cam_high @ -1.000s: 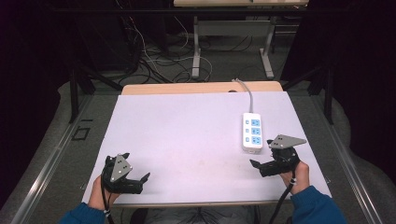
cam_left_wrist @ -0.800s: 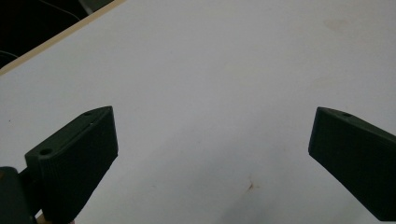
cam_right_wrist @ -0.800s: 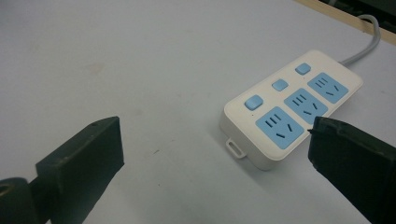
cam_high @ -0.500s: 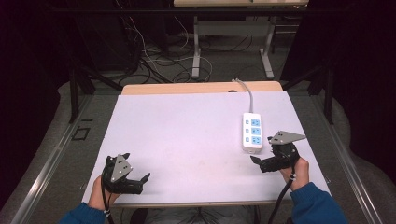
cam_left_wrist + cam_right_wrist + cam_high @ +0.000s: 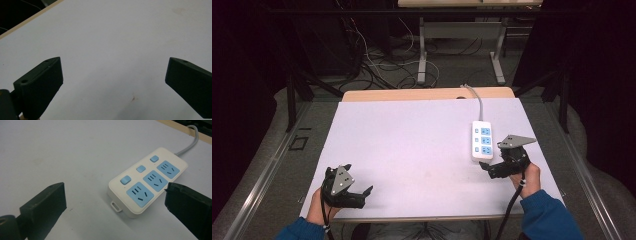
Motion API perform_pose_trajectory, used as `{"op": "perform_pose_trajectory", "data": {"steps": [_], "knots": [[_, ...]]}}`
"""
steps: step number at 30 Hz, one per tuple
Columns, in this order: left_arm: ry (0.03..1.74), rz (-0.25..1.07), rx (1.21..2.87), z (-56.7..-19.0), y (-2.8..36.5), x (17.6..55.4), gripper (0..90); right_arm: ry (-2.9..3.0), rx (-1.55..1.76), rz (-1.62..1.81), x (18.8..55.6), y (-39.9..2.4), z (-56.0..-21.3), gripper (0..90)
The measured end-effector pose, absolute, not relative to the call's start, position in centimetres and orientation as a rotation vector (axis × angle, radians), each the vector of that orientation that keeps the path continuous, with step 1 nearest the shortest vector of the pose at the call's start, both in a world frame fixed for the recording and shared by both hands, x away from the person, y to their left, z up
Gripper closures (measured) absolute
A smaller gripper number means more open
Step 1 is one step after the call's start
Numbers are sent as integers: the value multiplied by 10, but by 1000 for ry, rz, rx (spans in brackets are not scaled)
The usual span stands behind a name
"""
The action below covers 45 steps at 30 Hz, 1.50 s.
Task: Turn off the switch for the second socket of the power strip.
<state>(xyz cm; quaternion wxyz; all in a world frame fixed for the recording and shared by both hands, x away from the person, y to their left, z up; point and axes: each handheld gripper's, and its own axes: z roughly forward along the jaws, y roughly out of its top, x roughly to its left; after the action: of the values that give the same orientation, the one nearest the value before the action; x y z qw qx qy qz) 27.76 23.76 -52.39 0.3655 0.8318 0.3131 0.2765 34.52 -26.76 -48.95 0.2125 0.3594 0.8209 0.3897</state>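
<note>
White power strip (image 5: 147, 184) beside right gripper (image 5: 115, 202)

Both hands come in from the near edge, blue sleeves showing at the wrists. The left hand (image 5: 319, 207) holds the left gripper (image 5: 357, 196) low at the near left corner of the counter, jaws spread wide and aimed right and a bit far. The right hand (image 5: 524, 177) holds the right gripper (image 5: 488, 167) at the near right side, jaws also wide apart, aimed left. Nothing sits between either pair of jaws. The two grippers are well apart.
</note>
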Motion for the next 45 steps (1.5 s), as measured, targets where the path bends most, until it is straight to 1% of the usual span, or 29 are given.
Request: {"op": "perform_pose_trajectory", "data": {"steps": [25, 38, 39, 45], "knots": [[802, 697, 2150, -525, 237, 278, 12, 2283, 1042, 1058, 378, -266, -492, 30], [801, 696, 2152, -525, 237, 278, 11, 2270, 1076, 1050, 390, -269, -492, 29], [795, 711, 2157, -525, 237, 279, 12, 2266, 1079, 1046, 392, -269, -492, 29], [800, 693, 2152, -525, 237, 279, 11, 2259, 1101, 1046, 398, -272, -492, 27]]}}
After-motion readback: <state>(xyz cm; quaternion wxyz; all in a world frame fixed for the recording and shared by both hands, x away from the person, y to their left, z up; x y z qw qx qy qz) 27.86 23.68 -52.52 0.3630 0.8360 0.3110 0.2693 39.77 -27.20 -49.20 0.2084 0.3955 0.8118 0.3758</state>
